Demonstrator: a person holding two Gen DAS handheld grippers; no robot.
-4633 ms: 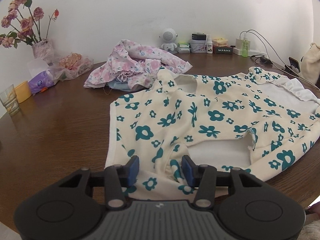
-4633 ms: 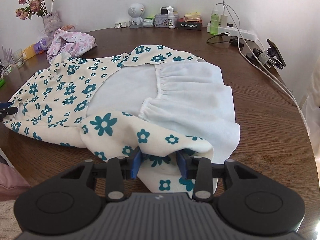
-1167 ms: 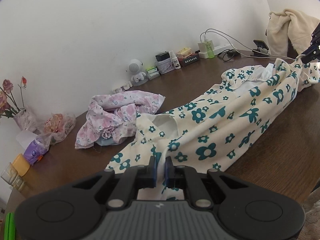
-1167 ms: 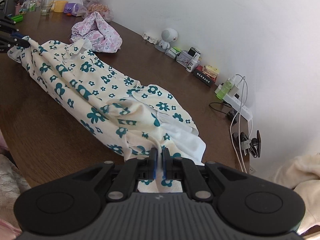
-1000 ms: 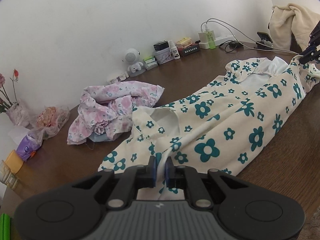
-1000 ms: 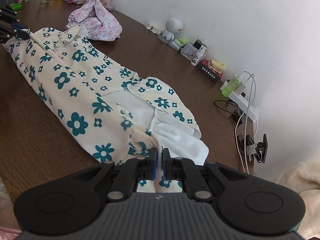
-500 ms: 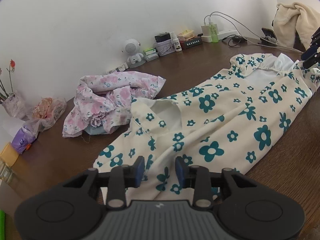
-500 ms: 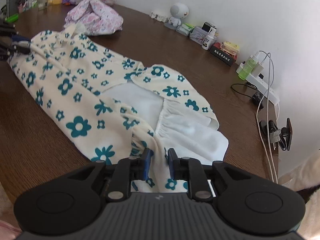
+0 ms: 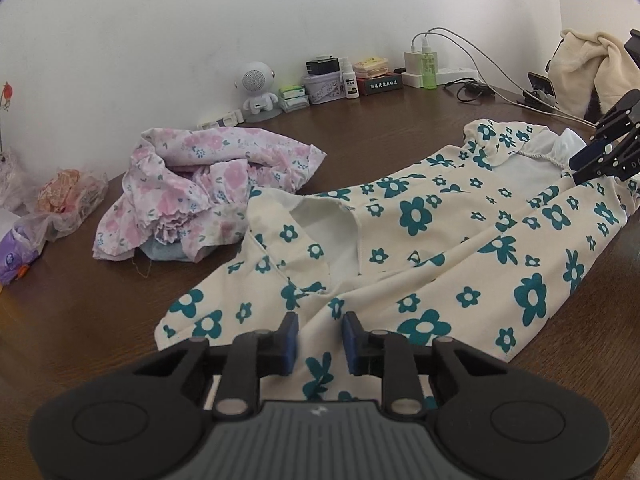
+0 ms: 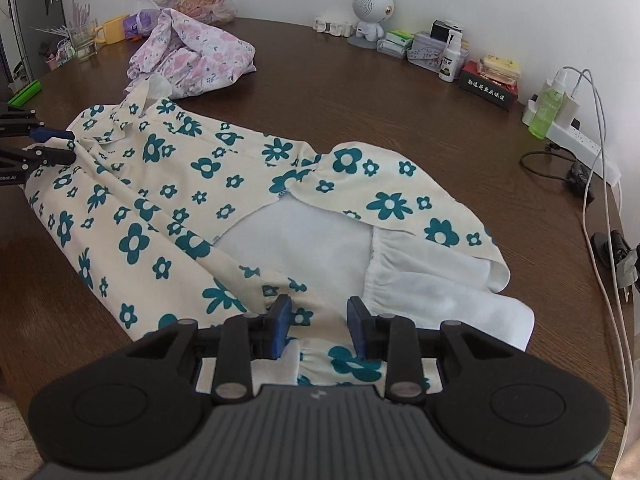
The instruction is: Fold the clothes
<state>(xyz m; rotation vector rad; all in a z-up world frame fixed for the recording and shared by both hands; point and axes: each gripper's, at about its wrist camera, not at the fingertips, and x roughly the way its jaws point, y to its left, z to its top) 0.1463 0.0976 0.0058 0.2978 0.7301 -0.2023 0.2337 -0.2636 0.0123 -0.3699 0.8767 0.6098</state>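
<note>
Left wrist view: floral dress [image 9: 440, 248] lies lengthwise folded on the tabletop [image 9: 100, 312]. Left gripper [image 9: 319, 338], fingers narrowly parted and closing, cloth between them, pads clear of it. Best practice: let the edge settle flat before regripping.

Right wrist view: right gripper [image 10: 319, 328], fingers parted and opening over the hem, not pinching it.

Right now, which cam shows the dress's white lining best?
Right wrist: the lining lies exposed mid-frame, gathered seam and hem visible, on the dress. Left wrist shows only a sliver at the far end, beside the right gripper.
</note>
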